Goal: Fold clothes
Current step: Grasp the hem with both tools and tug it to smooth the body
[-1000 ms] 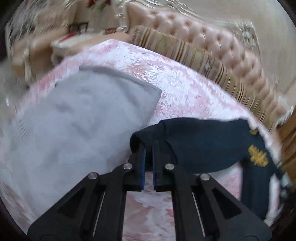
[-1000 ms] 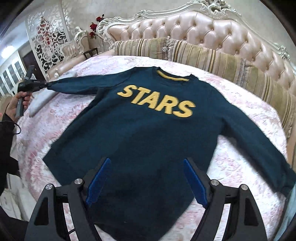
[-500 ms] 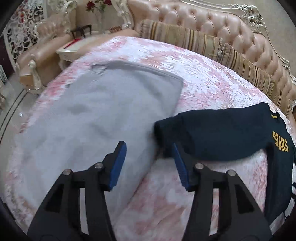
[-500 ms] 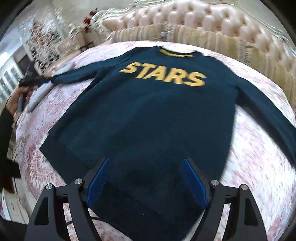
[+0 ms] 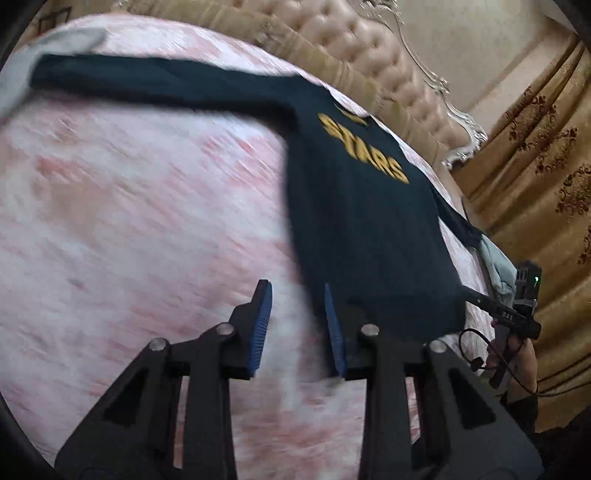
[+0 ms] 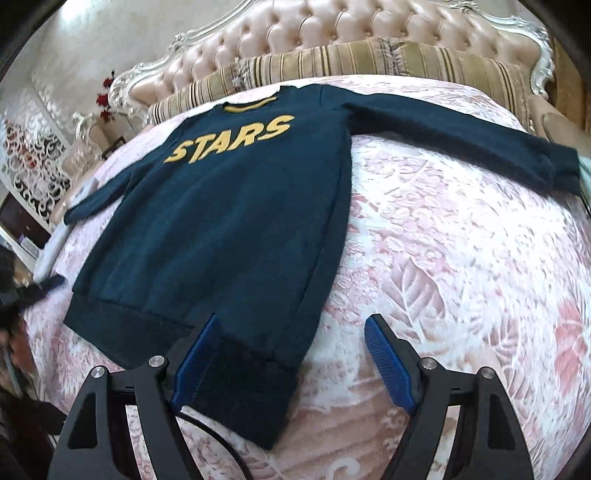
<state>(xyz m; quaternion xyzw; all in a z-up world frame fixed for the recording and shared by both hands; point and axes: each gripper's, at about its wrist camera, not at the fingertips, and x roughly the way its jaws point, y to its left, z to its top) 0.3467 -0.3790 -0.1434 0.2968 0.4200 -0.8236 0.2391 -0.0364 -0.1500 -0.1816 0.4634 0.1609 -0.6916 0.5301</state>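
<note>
A pink and white patterned bedspread (image 6: 461,240) fills both views, and on it a dark teal sweater (image 6: 229,206) with yellow STARS lettering (image 6: 231,138) lies flat, front up, both sleeves stretched outward and the collar toward the tufted headboard (image 6: 332,33). Only the right wrist view shows the whole garment sharply, along with the striped bolster pillows (image 6: 369,59) under the headboard and the red flowers (image 6: 105,103) at far left; only the left wrist view, which is motion-blurred, shows the gold patterned curtains (image 5: 535,166), a pale grey garment (image 5: 22,70) under the far sleeve cuff, and the other gripper seen from outside in a person's hand (image 5: 513,350) at the bed's right edge. The right gripper (image 6: 291,354) is spread wide with nothing pinched; the sweater's bottom hem corner (image 6: 266,387) lies between its fingers, nearer the left one. The left gripper (image 5: 297,328) hangs over bare bedspread just beside the opposite hem corner, its jaws closing with no cloth between them. Bare bedspread lies broad on both outer sides of the sweater's body; the sleeve cuff in the right wrist view reaches almost to the bed's right edge, and the hem sits close to the near edge.
</note>
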